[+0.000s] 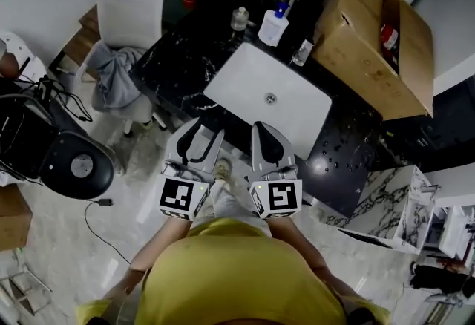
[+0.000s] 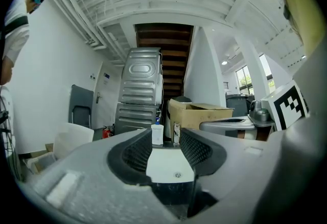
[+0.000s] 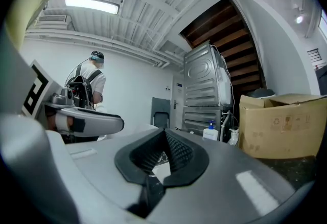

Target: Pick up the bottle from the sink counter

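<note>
The left gripper [image 1: 208, 129] is open, holding nothing — the right gripper [image 1: 261, 129] is pinched shut, empty. The white bottle [image 1: 272, 25] stands well apart.

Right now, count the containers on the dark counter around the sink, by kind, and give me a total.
Pump bottle: 1
Clear jar: 1
Cardboard box: 1
Total: 3

counter [image 1: 178, 71]: you are facing glossy black veined stone
sink [image 1: 237, 86]: you are seeing smooth matt white
bottle [image 1: 272, 25]: showing translucent plastic
box [image 1: 356, 49], two o'clock: showing matt brown cardboard
</note>
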`<state>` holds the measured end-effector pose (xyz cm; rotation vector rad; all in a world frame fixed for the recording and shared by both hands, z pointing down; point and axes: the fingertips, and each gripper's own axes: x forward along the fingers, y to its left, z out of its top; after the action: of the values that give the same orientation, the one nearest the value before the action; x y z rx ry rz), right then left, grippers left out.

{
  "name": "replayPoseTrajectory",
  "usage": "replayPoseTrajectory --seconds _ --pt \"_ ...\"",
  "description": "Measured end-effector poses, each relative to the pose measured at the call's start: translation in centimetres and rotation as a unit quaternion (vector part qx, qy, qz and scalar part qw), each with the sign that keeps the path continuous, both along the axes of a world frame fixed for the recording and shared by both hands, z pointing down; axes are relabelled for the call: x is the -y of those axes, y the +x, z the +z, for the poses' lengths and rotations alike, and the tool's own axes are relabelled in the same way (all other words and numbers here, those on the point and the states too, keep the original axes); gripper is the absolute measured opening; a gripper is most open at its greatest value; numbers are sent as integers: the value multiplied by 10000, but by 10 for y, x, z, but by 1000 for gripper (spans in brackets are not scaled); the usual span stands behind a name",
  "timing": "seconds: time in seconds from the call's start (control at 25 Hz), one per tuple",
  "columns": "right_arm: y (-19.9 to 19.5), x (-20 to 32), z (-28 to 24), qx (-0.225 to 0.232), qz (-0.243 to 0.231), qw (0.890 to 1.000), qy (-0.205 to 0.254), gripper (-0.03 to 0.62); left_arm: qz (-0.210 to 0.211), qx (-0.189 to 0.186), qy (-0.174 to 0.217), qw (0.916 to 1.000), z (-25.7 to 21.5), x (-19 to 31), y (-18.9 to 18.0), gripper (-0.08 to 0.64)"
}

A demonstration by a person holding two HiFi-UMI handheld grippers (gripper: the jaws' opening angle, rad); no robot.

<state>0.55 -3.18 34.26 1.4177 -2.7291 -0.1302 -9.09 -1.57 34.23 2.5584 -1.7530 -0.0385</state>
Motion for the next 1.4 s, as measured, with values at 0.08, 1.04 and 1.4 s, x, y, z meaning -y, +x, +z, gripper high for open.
replayPoseTrajectory --seconds 0.08,1.04,1.4 --pt "-5 28 0 10 -3 10000 -12 0 -11 7 51 10000 -2 27 -5 178" --pt "-16 195 15 66 -265 9994 -194 0 44 -61 9 10000 -2 206 -1 176" --pt "-16 222 19 115 -88 9997 -209 0 244 62 13 9997 -3 239 2 177"
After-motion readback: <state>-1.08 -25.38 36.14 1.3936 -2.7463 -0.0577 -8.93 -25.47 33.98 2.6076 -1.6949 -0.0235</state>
